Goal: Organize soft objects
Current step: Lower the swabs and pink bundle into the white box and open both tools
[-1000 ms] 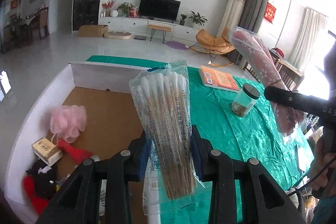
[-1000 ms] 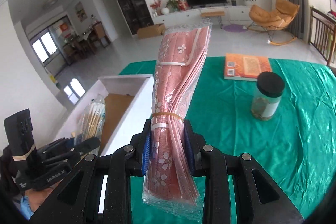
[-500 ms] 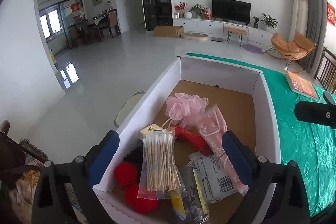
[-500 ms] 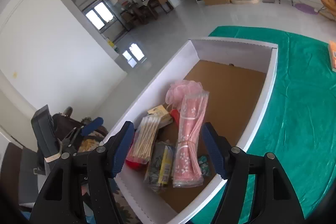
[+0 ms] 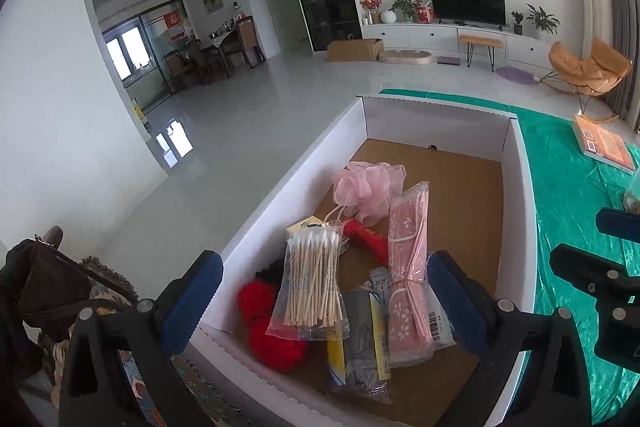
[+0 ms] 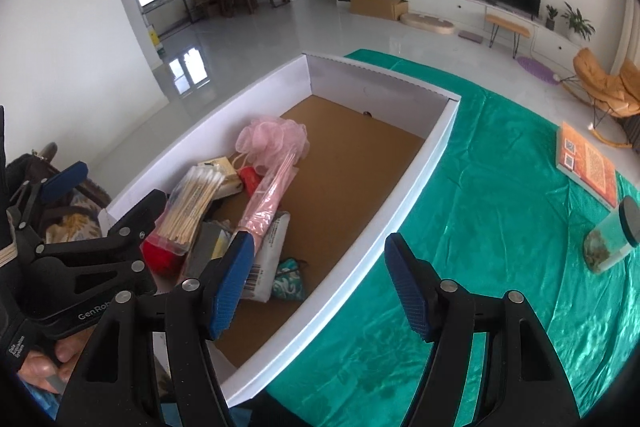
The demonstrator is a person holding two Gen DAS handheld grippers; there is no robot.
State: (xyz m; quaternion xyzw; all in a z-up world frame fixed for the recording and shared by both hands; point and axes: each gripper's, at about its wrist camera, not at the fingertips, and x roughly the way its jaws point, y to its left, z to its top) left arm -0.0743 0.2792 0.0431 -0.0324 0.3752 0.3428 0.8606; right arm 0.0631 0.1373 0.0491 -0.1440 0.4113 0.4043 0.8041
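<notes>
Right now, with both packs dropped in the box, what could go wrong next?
1. The pink pack leans on the pile, so it may slide off.
2. The open left claw hangs low over the cotton swab bag and could snag it.
3. The right claw, also open, straddles the box wall and could knock it.

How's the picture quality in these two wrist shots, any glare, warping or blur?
Left wrist view: strong fisheye bending, dark vignette corners, window glare on the glossy floor, box contents sharp. Right wrist view: same curvature, shiny highlights on the green tablecloth, bright windows washed out, no motion blur.
</notes>
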